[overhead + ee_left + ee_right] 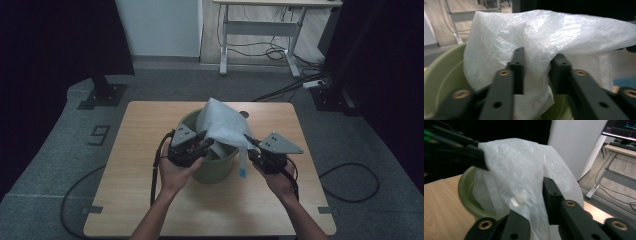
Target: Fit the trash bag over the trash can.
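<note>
Lining step in hand: white plastic bag (222,122) bunched over green bin (216,170) on counter (145,150), left tool (536,72) and right tool (531,202) each pinching its film; next, spread the mouth over the rim.

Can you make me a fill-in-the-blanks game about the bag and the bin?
1. The bin on the table is pale ____.
2. The plastic bag is ____ in colour.
3. The bag's strip hanging outside the bin ends in a ____ tip.
4. The left hand-held gripper has the ____ between its jaws.

Missing words: green; white; blue; bag
</note>
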